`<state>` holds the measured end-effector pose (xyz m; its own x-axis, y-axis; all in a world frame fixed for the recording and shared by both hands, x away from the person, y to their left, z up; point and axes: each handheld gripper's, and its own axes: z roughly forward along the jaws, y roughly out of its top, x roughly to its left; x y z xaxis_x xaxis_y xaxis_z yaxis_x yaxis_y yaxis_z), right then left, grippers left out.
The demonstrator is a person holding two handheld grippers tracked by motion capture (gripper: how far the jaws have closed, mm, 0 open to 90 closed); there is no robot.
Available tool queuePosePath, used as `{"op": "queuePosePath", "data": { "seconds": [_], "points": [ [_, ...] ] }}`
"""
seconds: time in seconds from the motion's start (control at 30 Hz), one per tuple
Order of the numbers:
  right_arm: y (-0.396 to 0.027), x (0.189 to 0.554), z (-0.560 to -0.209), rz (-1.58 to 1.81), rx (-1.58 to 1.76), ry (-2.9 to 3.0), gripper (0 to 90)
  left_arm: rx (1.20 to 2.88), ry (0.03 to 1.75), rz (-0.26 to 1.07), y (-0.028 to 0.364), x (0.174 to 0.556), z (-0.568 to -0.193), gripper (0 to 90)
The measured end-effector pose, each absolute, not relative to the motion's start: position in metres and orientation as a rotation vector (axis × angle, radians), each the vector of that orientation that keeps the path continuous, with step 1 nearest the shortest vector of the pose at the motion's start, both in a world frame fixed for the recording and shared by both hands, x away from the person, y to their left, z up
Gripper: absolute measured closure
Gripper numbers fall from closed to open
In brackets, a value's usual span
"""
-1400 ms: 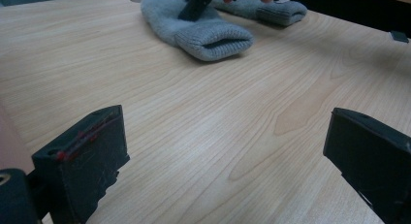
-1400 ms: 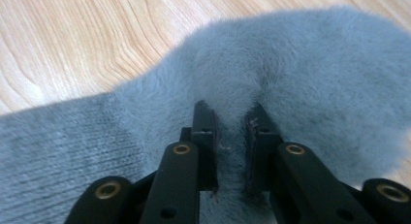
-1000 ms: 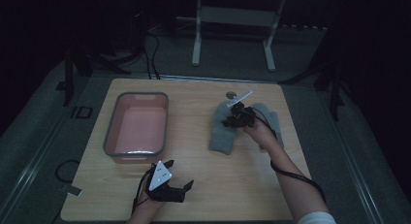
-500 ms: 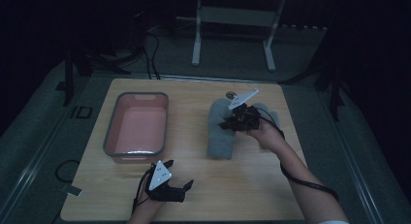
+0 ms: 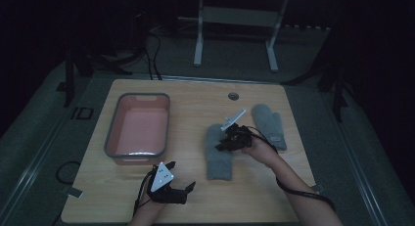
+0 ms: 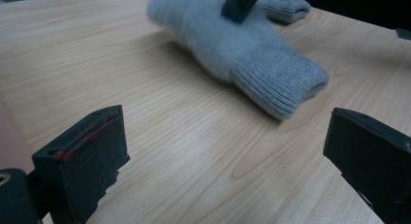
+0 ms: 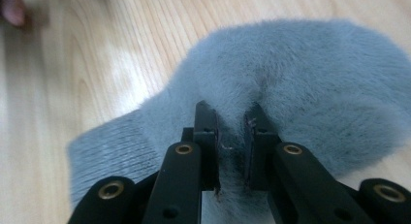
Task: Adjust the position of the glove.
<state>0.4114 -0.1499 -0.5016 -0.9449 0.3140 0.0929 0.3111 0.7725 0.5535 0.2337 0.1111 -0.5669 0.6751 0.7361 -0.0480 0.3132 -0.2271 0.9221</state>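
— Where's the near mitten (image 5: 219,155)?
— Table (image 5: 195,101) middle, right of the tub (image 5: 139,128) (pinched by the right gripper (image 5: 229,139)).
— The left gripper (image 5: 182,192)?
— Near edge, jaws spread wide.

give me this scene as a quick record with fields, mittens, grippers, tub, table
surface: light wooden table
near mitten: grey mitten, lying flat, ribbed cuff toward the person
far mitten: second grey mitten, lying flat to the right of the first, apart from it
right gripper: right gripper, shut, pinching a fold of the grey mitten's fleece
left gripper: left gripper, open, holding nothing, low over the table's near edge
tub: pink tub with grey rim, left part of the table, nothing visible inside
likely next move: probably carrying the pinched mitten toward the tub
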Motion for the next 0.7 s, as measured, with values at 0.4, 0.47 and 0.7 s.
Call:
{"op": "queuePosePath", "data": {
  "seconds": [0.4, 0.47, 0.7],
  "points": [
    [-0.152, 0.427, -0.533, 0.858, 0.622, 3.004, 49.3, 1.82, 0.828, 0.488, 0.111, 0.234, -0.567, 2.3],
    [-0.152, 0.426, -0.533, 0.859, 0.626, 2.999, 45.9, 1.82, 0.829, 0.486, 0.111, 0.234, -0.567, 2.3],
    [-0.154, 0.417, -0.519, 0.869, 0.56, 2.976, 31.6, 1.815, 0.833, 0.481, 0.111, 0.234, -0.567, 2.3]
  ]
}}
